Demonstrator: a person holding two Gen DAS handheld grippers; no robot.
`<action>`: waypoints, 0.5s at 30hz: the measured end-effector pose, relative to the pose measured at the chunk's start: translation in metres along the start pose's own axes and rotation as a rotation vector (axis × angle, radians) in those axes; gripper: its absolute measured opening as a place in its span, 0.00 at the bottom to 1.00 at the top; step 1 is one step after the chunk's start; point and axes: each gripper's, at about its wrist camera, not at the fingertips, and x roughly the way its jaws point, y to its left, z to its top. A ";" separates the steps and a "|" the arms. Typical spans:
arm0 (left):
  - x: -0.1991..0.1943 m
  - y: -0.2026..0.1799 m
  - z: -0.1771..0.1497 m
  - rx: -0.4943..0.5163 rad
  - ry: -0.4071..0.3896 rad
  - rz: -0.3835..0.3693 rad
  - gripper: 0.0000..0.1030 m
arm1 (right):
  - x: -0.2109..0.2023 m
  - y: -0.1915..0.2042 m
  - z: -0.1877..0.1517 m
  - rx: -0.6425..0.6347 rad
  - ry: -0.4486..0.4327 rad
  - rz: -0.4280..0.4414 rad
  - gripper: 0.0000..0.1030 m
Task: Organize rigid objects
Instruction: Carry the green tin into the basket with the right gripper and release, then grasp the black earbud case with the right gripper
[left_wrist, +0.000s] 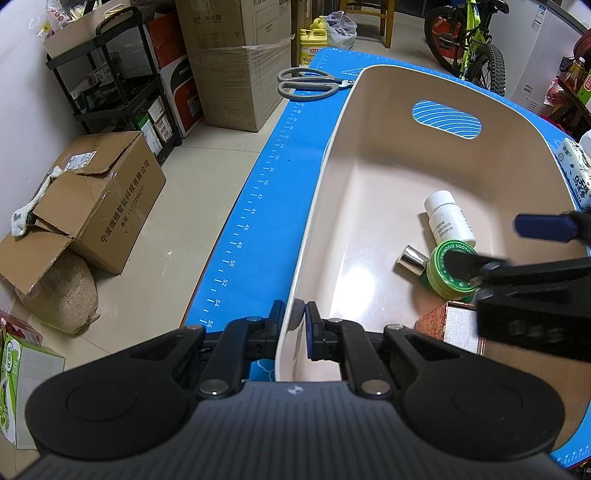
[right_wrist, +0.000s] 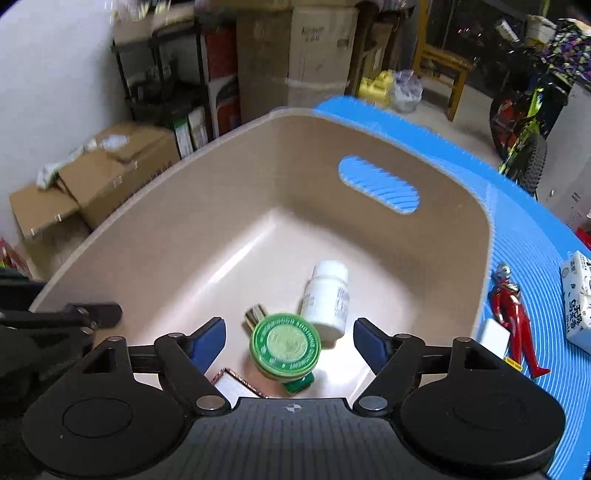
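A beige plastic basin (left_wrist: 332, 177) stands on the blue mat (left_wrist: 258, 192). My left gripper (left_wrist: 295, 328) is shut on its near rim. Inside lie a white bottle (left_wrist: 448, 221), a green-lidded tin (left_wrist: 454, 275), a bottle with a silver cap (left_wrist: 410, 260) and a red patterned box (left_wrist: 454, 325). My right gripper (right_wrist: 290, 343) is open and empty, hovering above the green tin (right_wrist: 284, 345) and the white bottle (right_wrist: 327, 299). It shows in the left wrist view at the right, above the tin, with one blue pad (left_wrist: 543, 227) showing.
Grey scissors (left_wrist: 310, 84) lie on the mat beyond the basin. A red figure (right_wrist: 515, 317), a small white block (right_wrist: 493, 338) and a tissue pack (right_wrist: 578, 299) lie on the mat right of the basin. Cardboard boxes, a shelf and a bicycle stand on the floor around.
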 end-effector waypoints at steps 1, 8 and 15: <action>0.000 0.000 0.000 0.000 0.000 0.000 0.13 | -0.006 -0.004 -0.001 0.007 -0.021 -0.003 0.78; 0.000 0.000 0.000 0.001 0.000 0.000 0.13 | -0.042 -0.038 -0.005 0.075 -0.145 -0.014 0.79; 0.001 0.000 0.000 -0.002 0.001 -0.001 0.13 | -0.057 -0.089 -0.015 0.163 -0.165 -0.076 0.80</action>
